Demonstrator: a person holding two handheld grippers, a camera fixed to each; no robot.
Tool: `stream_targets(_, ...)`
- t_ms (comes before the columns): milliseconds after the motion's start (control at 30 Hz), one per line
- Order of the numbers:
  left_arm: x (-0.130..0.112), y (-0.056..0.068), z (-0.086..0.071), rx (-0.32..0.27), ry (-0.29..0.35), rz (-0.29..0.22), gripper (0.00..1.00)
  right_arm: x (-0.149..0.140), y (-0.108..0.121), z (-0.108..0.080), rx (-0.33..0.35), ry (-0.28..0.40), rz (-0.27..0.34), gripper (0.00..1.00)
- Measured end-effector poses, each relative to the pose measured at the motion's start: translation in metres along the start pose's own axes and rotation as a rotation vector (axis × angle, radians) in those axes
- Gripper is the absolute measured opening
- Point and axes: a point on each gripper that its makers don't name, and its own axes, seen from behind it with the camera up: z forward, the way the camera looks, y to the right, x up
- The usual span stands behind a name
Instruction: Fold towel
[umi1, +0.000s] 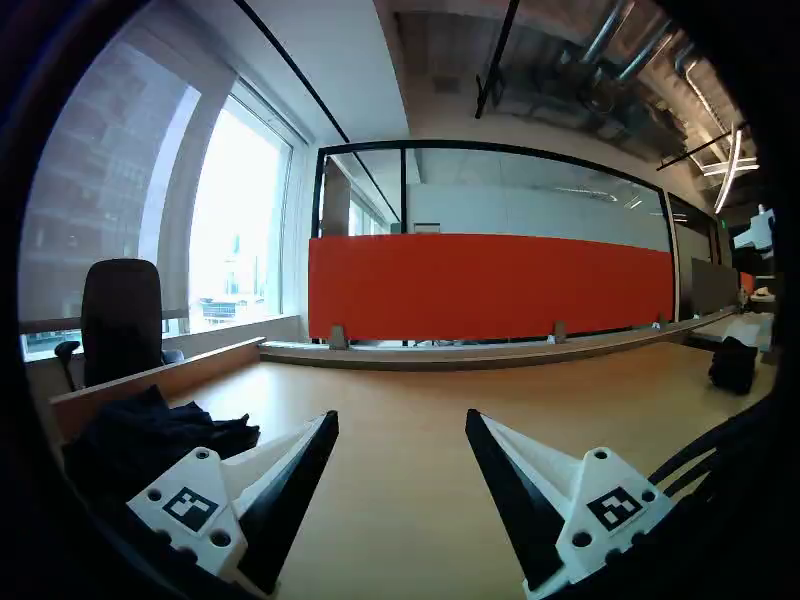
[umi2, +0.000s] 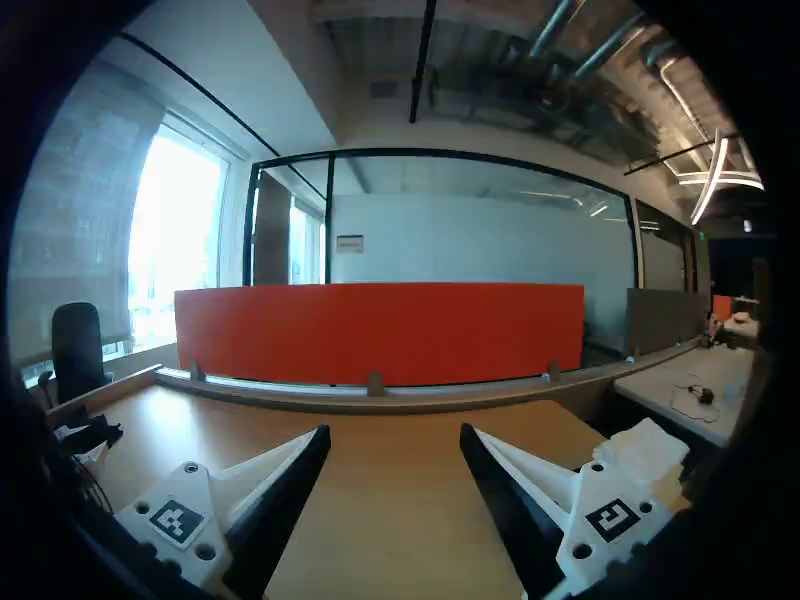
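A dark, crumpled towel (umi1: 150, 435) lies on the wooden surface (umi1: 430, 375), just to the left of the left tongs (umi1: 400, 414). A white folded stack (umi2: 645, 450) sits beside the right tongs (umi2: 393, 430). Both tongs are wide apart and grip nothing. An orange partition (umi1: 490, 285) stands behind.

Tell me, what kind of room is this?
Most likely an open-plan office: a long wooden desk with an orange divider panel, and a black office chair by big windows.
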Motion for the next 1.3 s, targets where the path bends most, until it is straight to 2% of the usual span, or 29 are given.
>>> stream_targets(467, -0.001, 0.001, 0.0, -0.002, -0.002, 0.004, 0.94, 0.0, 0.011, 0.0, 0.001, 0.011, 0.017, 1.0)
stream_targets(700, -0.003, 0.001, 0.0, -0.001, -0.002, 0.005, 0.94, -0.001, 0.016, 0.005, 0.005, 0.038, -0.001, 1.0)
stream_targets(967, -0.004, 0.001, 0.0, -0.001, -0.002, 0.005, 0.94, -0.017, 0.022, 0.018, 0.016, 0.063, -0.022, 1.0)
stream_targets(1300, -0.005, 0.002, 0.001, -0.001, -0.001, 0.005, 0.94, -0.056, 0.031, 0.025, 0.006, 0.069, -0.019, 1.0)
